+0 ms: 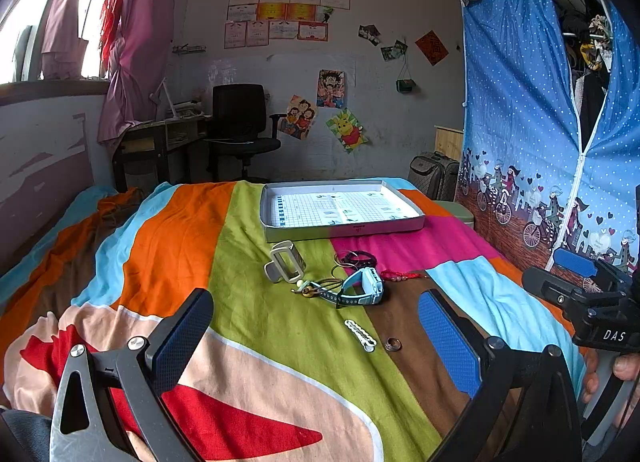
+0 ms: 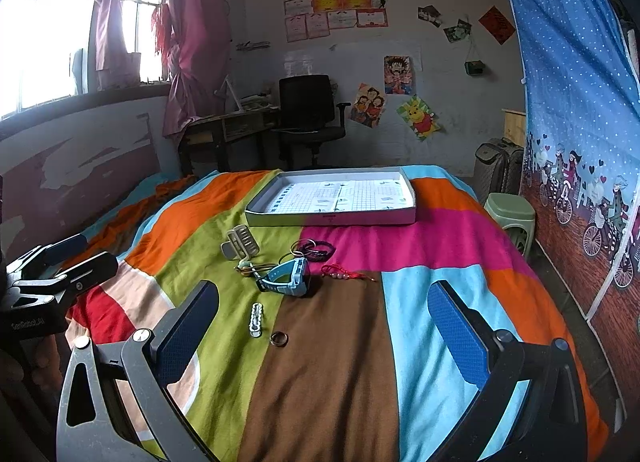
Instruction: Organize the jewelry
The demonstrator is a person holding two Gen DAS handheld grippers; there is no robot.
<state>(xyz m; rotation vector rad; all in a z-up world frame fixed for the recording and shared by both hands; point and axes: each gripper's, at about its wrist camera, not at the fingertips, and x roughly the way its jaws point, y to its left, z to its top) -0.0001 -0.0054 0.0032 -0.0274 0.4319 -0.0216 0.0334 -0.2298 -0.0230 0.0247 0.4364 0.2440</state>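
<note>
On the striped bedspread lie a blue watch [image 1: 362, 286] [image 2: 290, 278], a white hair clip [image 1: 360, 335] [image 2: 256, 320], a metal ring [image 1: 392, 344] [image 2: 278, 338], a red beaded string [image 1: 400, 275] [image 2: 346, 273], dark hair ties [image 1: 356, 260] [image 2: 314, 249], a beaded cord [image 1: 310, 289] [image 2: 250, 268] and a pale rectangular clip [image 1: 285, 267] [image 2: 240, 244]. A shallow white box [image 1: 340, 208] [image 2: 332, 198] sits behind them. My left gripper [image 1: 316, 342] is open and empty, near the ring. My right gripper [image 2: 324, 330] is open and empty, also before the pile.
The bed fills the foreground. A blue fabric wardrobe [image 1: 540, 122] [image 2: 580, 102] stands on the right, with a green stool [image 2: 510, 218] and suitcase [image 1: 434, 176] beside it. A desk and black chair [image 1: 240, 126] stand at the far wall.
</note>
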